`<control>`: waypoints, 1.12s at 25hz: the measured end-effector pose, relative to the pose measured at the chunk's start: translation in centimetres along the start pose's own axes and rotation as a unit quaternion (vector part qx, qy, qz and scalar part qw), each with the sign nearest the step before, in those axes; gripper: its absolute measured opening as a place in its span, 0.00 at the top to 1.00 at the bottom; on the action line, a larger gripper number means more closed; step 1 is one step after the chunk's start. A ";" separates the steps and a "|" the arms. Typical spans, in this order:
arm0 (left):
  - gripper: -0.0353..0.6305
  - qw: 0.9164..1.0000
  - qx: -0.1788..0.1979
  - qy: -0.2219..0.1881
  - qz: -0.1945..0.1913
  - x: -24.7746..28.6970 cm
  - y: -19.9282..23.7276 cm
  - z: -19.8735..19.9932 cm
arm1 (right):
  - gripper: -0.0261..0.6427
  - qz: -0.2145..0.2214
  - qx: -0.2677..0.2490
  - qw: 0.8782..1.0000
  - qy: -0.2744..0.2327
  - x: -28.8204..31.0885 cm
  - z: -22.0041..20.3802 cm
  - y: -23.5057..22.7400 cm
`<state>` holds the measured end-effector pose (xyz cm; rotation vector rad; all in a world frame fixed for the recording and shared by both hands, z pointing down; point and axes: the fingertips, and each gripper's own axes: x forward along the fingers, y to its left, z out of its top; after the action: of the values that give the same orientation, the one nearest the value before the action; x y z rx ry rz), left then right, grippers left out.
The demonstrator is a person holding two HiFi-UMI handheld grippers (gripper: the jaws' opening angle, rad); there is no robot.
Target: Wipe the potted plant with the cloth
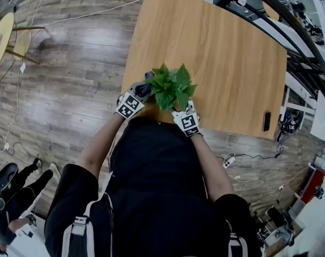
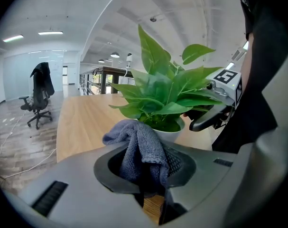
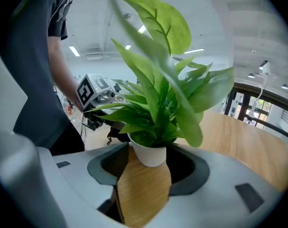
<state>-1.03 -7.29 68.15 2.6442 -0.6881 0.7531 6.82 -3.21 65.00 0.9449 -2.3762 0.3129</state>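
Note:
A leafy green potted plant (image 1: 172,85) in a small white pot (image 3: 151,156) stands near the front edge of the wooden table (image 1: 226,52). My left gripper (image 1: 145,89) is at the plant's left side, shut on a bunched blue-grey cloth (image 2: 141,151). The cloth sits just short of the pot (image 2: 171,136) and under the lowest leaves. My right gripper (image 3: 148,167) is at the plant's right side. Its jaws stand wide with the pot between their tips, and bare table wood shows in the gap below the pot. The leaves (image 3: 158,103) hide most of the left gripper in the right gripper view.
A dark phone (image 1: 266,121) lies at the table's right edge. Wooden floor with cables surrounds the table. An office chair (image 2: 38,99) stands far off, a round yellow table (image 1: 1,36) at far left, and a seated person's legs (image 1: 23,181) at lower left.

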 end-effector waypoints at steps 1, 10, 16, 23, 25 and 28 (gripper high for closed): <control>0.77 1.000 0.001 0.000 -0.001 0.0 -0.1 0.0 | 0.61 -0.001 0.001 1.000 0.000 0.0 0.0 -0.1; 0.77 1.000 0.006 0.003 -0.020 0.0 -1.5 -0.2 | 0.61 -0.007 0.015 1.000 -0.007 0.1 0.1 -1.1; 0.77 0.999 0.001 0.006 -0.033 -0.1 -2.8 -0.7 | 0.61 -0.006 0.014 1.000 -0.009 0.2 0.0 -1.2; 0.77 0.999 -0.006 0.007 -0.048 -0.3 -3.2 -1.4 | 0.61 -0.007 0.021 1.000 -0.012 0.0 0.1 -0.4; 0.77 0.999 -0.015 0.004 -0.039 -0.4 -2.5 -1.4 | 0.61 0.003 0.019 1.000 -0.012 0.1 0.1 0.5; 0.77 0.999 -0.026 -0.002 -0.023 -0.7 -1.1 -1.2 | 0.61 0.012 0.027 0.999 -0.015 0.1 0.2 1.2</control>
<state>-1.51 -5.66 68.59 2.6055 -0.6366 0.7089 5.86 -2.48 64.84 0.9523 -2.4192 0.3759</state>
